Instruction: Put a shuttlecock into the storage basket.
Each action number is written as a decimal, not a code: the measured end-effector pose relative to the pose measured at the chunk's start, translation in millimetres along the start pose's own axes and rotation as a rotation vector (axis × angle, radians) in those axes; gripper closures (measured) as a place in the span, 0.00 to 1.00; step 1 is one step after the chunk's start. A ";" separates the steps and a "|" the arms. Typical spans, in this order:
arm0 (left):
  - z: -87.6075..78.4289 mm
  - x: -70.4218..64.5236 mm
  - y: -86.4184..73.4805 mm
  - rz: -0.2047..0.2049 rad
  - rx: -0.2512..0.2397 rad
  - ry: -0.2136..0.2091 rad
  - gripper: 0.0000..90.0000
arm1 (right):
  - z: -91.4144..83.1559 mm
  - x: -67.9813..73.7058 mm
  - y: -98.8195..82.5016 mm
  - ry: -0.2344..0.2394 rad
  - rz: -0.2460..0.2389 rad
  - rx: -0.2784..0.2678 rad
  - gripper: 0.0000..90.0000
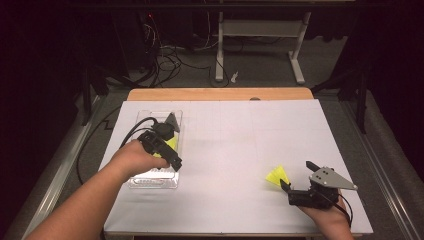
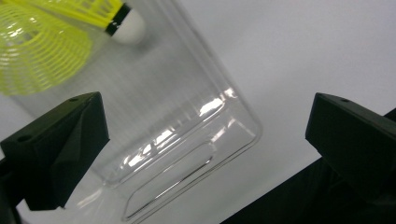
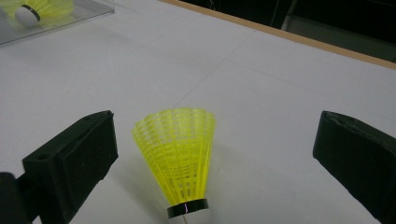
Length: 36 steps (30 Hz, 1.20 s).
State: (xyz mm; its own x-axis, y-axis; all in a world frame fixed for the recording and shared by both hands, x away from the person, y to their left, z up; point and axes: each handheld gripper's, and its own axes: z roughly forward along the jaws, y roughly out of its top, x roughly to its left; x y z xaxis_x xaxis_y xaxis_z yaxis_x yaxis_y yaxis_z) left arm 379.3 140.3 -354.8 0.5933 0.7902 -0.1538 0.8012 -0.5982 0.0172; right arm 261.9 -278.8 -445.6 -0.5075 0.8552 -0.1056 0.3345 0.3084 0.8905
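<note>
Standing upright at lower right of the worktop (image 1: 240,150), a yellow shuttlecock (image 3: 180,158) is framed, untouched, by the right gripper (image 1: 296,181)'s parted jaws for grasping, while the left gripper (image 1: 172,159), jaws apart and empty, is held over the clear tray (image 2: 187,140) where another shuttlecock (image 2: 51,32) lies.

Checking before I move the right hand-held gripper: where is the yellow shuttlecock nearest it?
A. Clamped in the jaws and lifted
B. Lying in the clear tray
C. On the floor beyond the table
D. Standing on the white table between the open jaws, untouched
D: in the right gripper view the shuttlecock stands cork down on the white table, with a gap to each jaw of the right hand-held gripper.
</note>
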 end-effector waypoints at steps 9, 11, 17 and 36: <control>5.6 -15.3 9.3 0.029 -0.003 -0.018 0.01 | -2.8 -1.2 -2.4 -0.004 0.006 0.004 0.01; 7.0 -17.5 10.3 0.040 0.001 -0.019 0.01 | -3.6 -1.9 -2.5 -0.005 0.008 0.003 0.01; 7.0 -21.6 11.9 0.047 -0.001 -0.022 0.01 | -2.9 -2.8 -3.5 -0.008 0.011 0.007 0.01; 3.0 -23.8 15.3 0.049 -0.014 -0.032 0.01 | 3.0 -1.0 -9.5 0.014 0.002 0.058 0.03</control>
State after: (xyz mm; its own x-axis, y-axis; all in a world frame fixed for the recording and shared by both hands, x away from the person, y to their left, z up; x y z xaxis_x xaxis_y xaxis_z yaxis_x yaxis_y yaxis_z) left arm 377.2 112.0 -353.8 0.6295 0.7548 -0.1844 0.7721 -0.6343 0.0395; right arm 261.6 -281.3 -455.3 -0.5178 0.8500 -0.0970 0.3805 0.3304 0.8637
